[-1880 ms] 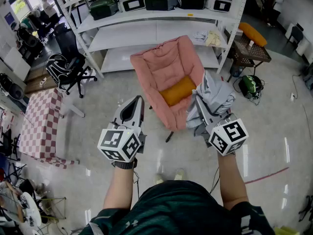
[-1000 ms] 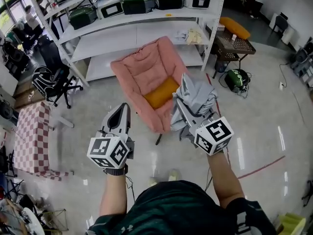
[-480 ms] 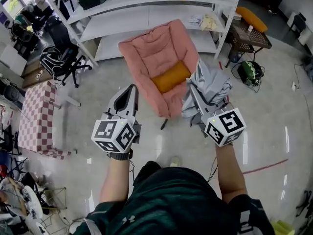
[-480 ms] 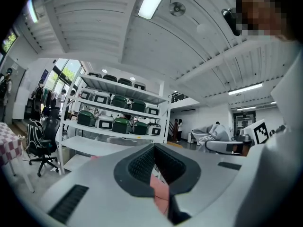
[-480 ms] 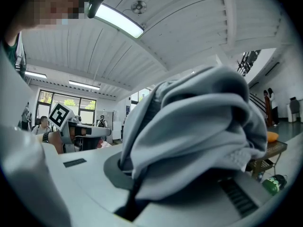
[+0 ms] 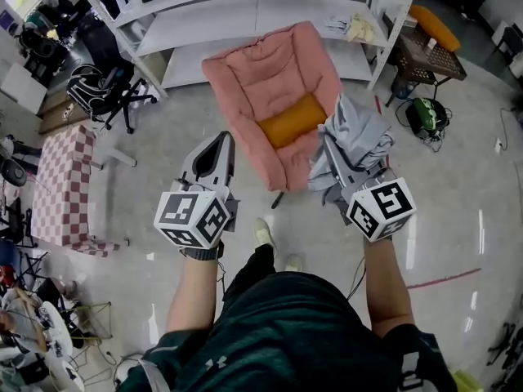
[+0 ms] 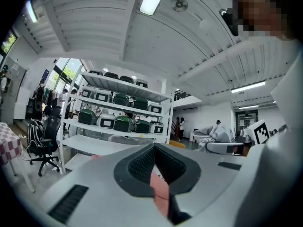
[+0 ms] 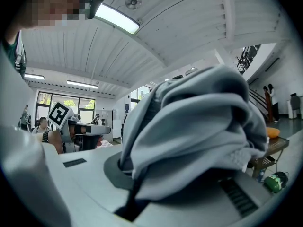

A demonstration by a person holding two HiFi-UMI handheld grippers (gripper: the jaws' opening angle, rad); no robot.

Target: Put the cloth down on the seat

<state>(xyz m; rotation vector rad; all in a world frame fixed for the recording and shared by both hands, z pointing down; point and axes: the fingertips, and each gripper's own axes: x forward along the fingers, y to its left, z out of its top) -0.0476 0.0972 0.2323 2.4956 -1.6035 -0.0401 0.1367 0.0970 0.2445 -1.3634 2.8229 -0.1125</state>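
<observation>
R gripper (image 6: 331,141): jaws clamped on grey cloth (image 6: 359,137). Cloth is bunched in a heap over the jaws. Its long axis runs along them, pointing away from the person toward the white shelving (image 6: 245,15), w/ folds drooping on both sides. It's held in the air just right of the pink chair (image 6: 261,80), not on the seat where the orange cushion (image 6: 290,121) lies. L gripper (image 6: 226,137): jaws together, nothing between, near chair's front-left edge.
</observation>
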